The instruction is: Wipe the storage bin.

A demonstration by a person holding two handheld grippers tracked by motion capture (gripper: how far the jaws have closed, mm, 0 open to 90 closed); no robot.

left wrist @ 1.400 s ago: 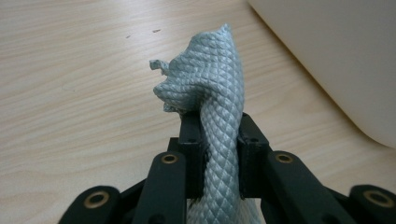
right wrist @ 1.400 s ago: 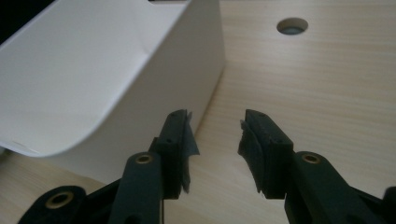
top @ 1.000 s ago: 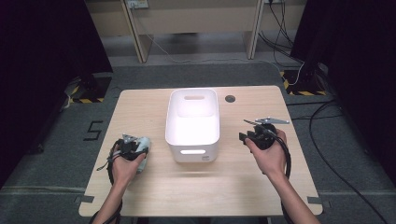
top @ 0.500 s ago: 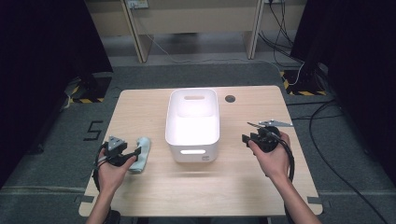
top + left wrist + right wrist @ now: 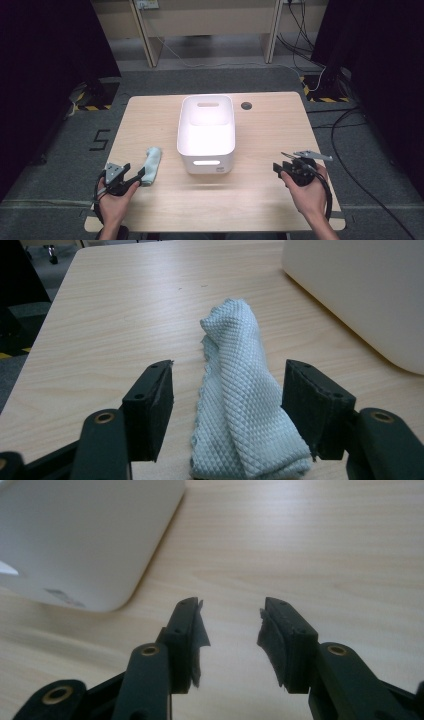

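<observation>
A pale blue waffle-weave cloth (image 5: 152,162) lies rolled on the wooden table (image 5: 260,205), left of the white bin (image 5: 206,150). My left gripper (image 5: 137,176) sits at the cloth's near end. Its jaws have just been opening and now stand wide. In the left gripper view the cloth (image 5: 235,405) lies loose between the open left gripper (image 5: 227,385), close against the right-hand pad (image 5: 310,405). My right gripper (image 5: 279,167) hovers near the table's front right, pointing at the bin. In its own view the right gripper (image 5: 232,622) is open with bare wood between the pads.
The bin (image 5: 75,530) stands mid-table with a handle slot facing me, its wall close on the cloth's right (image 5: 360,290). A dark round grommet (image 5: 246,105) sits behind it. Cables trail on the floor at the far right.
The left gripper has let go of the cloth and backed toward the near left corner, leaving the cloth on the table. The right gripper has drifted toward the near edge.
</observation>
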